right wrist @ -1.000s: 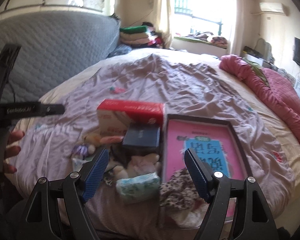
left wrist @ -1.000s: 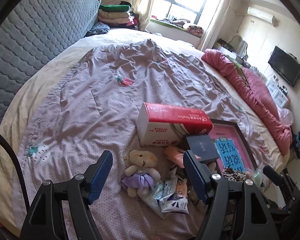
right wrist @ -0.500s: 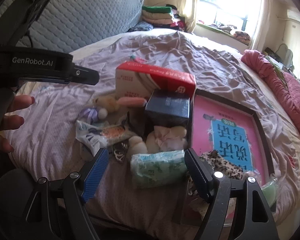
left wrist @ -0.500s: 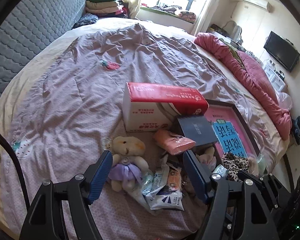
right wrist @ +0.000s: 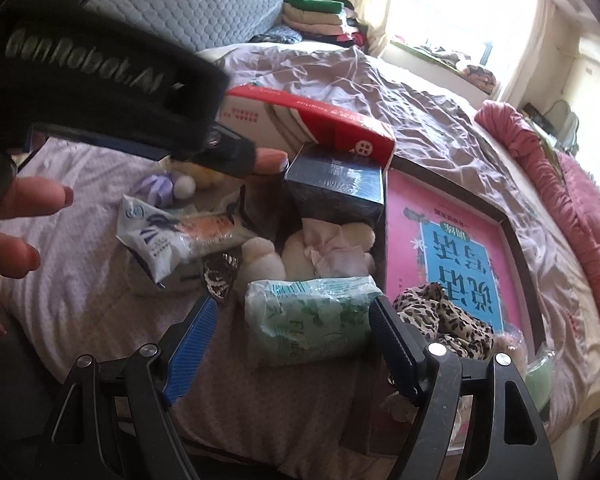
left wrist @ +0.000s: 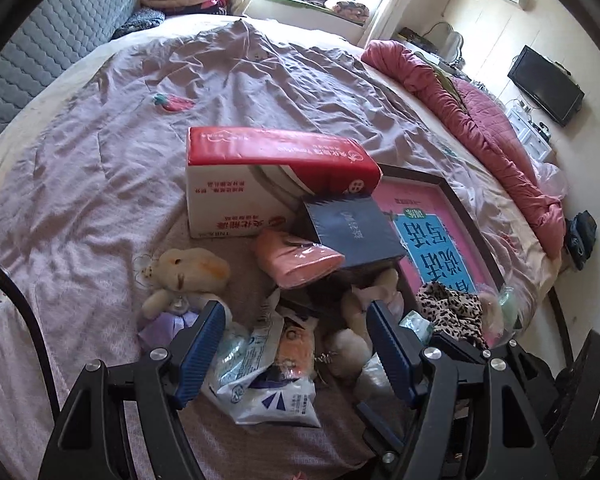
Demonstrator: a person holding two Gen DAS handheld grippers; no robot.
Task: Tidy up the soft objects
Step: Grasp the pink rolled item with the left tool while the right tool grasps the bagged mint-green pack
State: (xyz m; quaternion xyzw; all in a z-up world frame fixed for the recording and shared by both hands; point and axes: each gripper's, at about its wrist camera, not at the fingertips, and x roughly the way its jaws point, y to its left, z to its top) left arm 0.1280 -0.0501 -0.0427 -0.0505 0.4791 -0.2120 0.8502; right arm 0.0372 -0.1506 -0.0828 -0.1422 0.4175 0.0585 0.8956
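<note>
Basically, the right hand-held gripper (right wrist: 292, 344) is spread wide and empty, with the green tissue pack (right wrist: 310, 318) lying straight ahead in the gap between its fingers, on the bed (right wrist: 420, 120). The pack's long axis runs side to side across the view, roughly in line with the jaw opening, so the jaws would close on its short ends; its right end sits just beside the right blue pad, while the left end stands clear of the left pad. No contact visible yet. The left hand-held gripper (left wrist: 296, 344) is also released and holding nothing; it points down at the flat white packets (left wrist: 268, 384), with the teddy (left wrist: 184, 276) off to its left and a cream plush (left wrist: 352, 344) near its right finger. In the right view the left tool shows only as a dark blurred body at upper left, above the packets. So the right one looks nearer the pack, and I judge it the likelier first grab. The red box (left wrist: 276, 176), dark box (left wrist: 352, 228) and pink frame (left wrist: 440, 236) lie beyond the soft pile, and the leopard cloth (right wrist: 440, 316) sits right of the pack.
</note>
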